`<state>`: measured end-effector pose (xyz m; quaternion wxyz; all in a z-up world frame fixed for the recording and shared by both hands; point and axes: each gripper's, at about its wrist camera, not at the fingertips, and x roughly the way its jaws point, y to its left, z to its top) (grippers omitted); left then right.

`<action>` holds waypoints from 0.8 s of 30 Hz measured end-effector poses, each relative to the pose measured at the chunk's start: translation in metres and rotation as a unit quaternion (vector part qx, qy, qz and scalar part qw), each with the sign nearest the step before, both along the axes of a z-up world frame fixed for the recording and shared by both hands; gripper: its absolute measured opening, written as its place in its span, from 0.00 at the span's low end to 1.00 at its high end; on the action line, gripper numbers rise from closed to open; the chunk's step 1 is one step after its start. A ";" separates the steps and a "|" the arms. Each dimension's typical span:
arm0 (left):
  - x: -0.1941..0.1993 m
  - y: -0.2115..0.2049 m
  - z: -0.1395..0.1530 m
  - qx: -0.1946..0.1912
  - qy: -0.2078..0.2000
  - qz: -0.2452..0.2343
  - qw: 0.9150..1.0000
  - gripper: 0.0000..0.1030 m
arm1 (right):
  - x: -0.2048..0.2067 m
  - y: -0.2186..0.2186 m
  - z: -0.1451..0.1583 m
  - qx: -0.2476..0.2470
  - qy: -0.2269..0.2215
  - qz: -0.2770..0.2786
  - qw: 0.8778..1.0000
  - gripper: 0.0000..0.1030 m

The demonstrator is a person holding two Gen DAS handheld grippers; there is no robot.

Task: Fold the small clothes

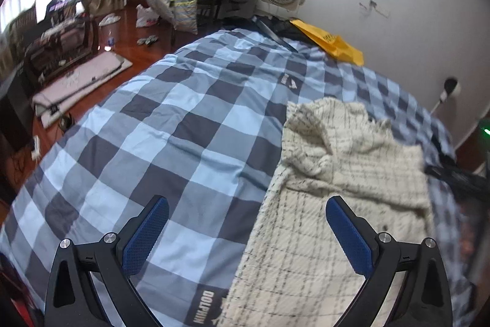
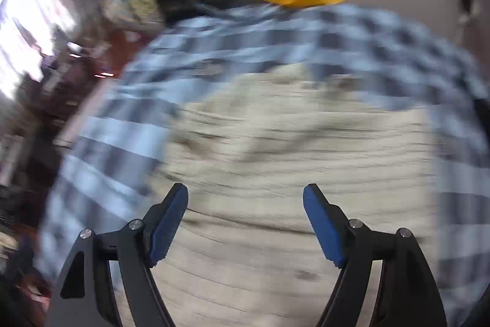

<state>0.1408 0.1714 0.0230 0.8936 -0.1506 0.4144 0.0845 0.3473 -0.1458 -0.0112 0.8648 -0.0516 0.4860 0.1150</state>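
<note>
Cream checked garment [image 1: 337, 180] lay rumpled on the blue plaid bed cover [image 1: 171, 124], filling the lower right of the left wrist view. The left claw [image 1: 246, 212] hung over its left edge, jaws spread wide with nothing between them. The right claw [image 2: 245, 201] gaped empty above the blurred cloth.
</note>
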 end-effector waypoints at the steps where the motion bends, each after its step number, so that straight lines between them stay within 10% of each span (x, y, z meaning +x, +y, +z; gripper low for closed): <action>1: 0.002 -0.004 -0.002 0.006 0.003 -0.007 1.000 1.00 | -0.007 -0.009 -0.004 -0.013 0.009 -0.024 1.000 0.73; 7: 0.049 -0.041 -0.014 0.009 0.031 -0.060 0.998 1.00 | -0.092 -0.082 -0.034 0.092 0.059 -0.122 0.986 0.73; 16: 0.201 -0.088 -0.028 -0.054 0.072 -0.085 0.992 1.00 | -0.086 -0.089 -0.055 0.159 0.032 -0.120 0.979 0.73; 24: 0.289 -0.082 -0.117 -0.142 0.228 -0.018 0.963 0.62 | -0.074 -0.106 -0.062 0.182 0.026 -0.154 0.971 0.73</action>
